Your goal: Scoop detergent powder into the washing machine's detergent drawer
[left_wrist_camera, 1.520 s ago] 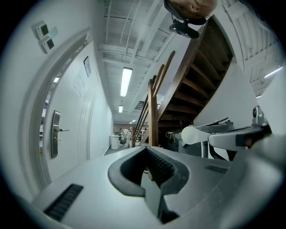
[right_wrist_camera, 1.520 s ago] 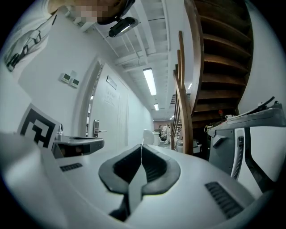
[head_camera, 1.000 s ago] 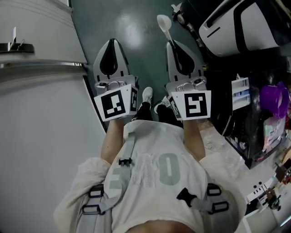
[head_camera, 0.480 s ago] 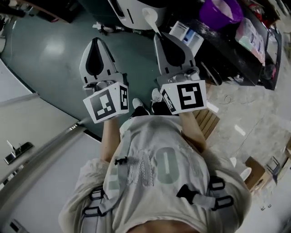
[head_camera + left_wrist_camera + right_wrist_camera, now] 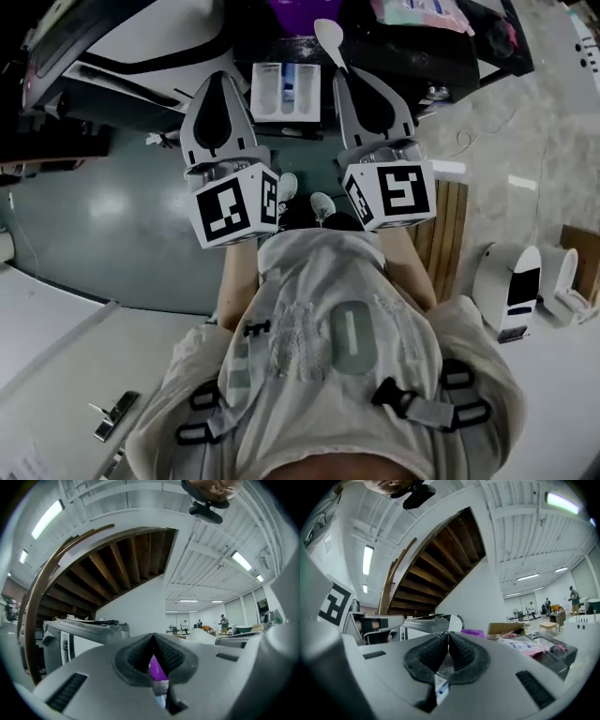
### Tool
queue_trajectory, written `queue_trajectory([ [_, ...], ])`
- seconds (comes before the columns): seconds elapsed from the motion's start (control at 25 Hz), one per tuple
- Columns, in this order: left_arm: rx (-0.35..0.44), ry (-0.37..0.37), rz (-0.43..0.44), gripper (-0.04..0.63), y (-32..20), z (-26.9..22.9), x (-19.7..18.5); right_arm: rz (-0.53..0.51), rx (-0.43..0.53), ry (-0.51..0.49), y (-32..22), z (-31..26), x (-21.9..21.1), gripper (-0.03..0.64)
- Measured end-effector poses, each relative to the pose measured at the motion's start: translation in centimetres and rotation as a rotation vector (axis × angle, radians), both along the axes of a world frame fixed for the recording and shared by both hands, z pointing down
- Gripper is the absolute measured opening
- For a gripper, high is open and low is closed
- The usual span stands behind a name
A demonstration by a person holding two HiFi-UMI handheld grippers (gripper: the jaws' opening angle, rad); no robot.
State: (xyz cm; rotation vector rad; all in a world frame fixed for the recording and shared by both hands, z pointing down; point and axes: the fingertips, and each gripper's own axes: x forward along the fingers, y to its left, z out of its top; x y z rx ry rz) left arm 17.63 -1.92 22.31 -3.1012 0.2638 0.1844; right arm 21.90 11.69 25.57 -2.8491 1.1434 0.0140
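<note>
A white plastic scoop (image 5: pixel 330 37) sticks out past the tip of my right gripper (image 5: pixel 349 75), which is shut on its handle; the bowl (image 5: pixel 453 622) shows just beyond the jaws in the right gripper view, and I cannot tell whether it holds powder. My left gripper (image 5: pixel 223 79) is shut with nothing in it. Between and just beyond both tips stands the pulled-out white detergent drawer (image 5: pixel 284 91) with a blue insert. A purple tub (image 5: pixel 298 9) sits behind it, and shows as a sliver (image 5: pixel 155 667) through the left jaws. A pink detergent bag (image 5: pixel 417 11) lies to its right.
The white washing machine (image 5: pixel 131 52) with a dark door stands at the upper left. A black table (image 5: pixel 469 47) carries the tub and bag. The green floor (image 5: pixel 103 225) spreads left, and a wooden slat mat (image 5: pixel 448 234) and white bins (image 5: pixel 511 281) are at the right.
The head view has swung round from the green floor to the washing machine, drawer and black table. Both grippers stay side by side, the right still holding the scoop.
</note>
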Motion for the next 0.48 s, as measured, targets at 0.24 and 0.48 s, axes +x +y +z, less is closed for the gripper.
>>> queue_trajectory([
  [0.24,-0.004,-0.007,0.152,0.021,2.9,0.5,4.2,0.173,0.013,-0.007,4.5,0.2,2.4,0.011],
  [0.48,-0.007,-0.008,0.238,0.021,2.8,0.0,7.6,0.272,0.012,-0.016,5.1,0.0,3.8,0.011],
])
